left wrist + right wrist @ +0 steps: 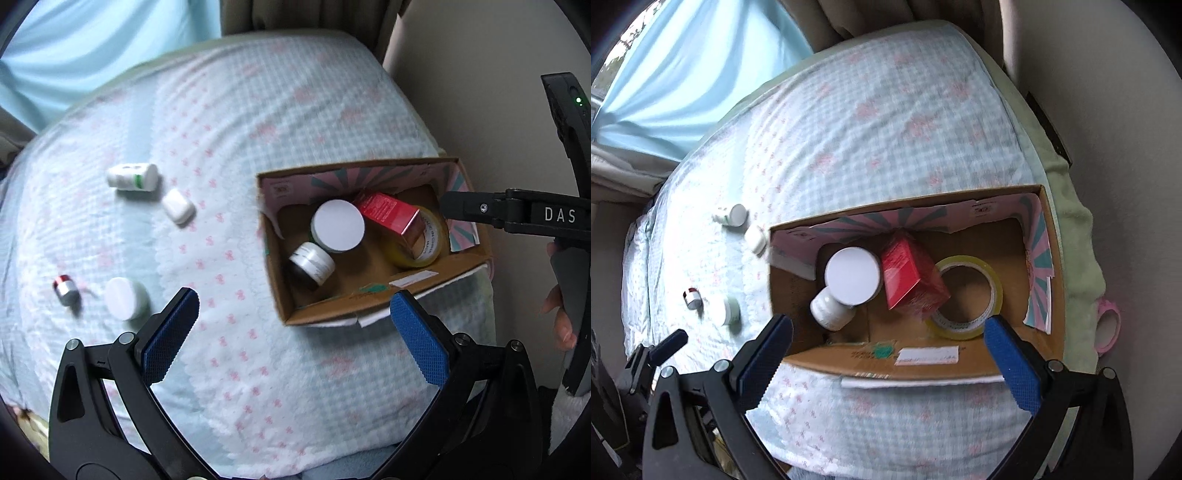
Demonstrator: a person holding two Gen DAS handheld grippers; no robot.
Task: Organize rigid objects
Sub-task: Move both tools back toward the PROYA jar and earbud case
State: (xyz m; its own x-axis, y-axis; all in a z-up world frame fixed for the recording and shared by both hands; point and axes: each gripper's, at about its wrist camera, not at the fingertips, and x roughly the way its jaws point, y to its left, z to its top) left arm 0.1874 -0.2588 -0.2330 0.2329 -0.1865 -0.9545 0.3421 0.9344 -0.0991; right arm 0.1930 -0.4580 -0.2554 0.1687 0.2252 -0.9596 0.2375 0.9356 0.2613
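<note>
Cardboard box (827,360) sits crowded; with both grippers' jaws spread and empty, we risk knocking the leaning red carton (910,277) when adding jars (123,298).

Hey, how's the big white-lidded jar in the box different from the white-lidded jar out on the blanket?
The jar in the cardboard box looks larger; the jar on the blanket looks smaller. The boxed jar is crowded against a red carton and a small bottle; the blanket jar sits apart. Both have round white lids.
</note>
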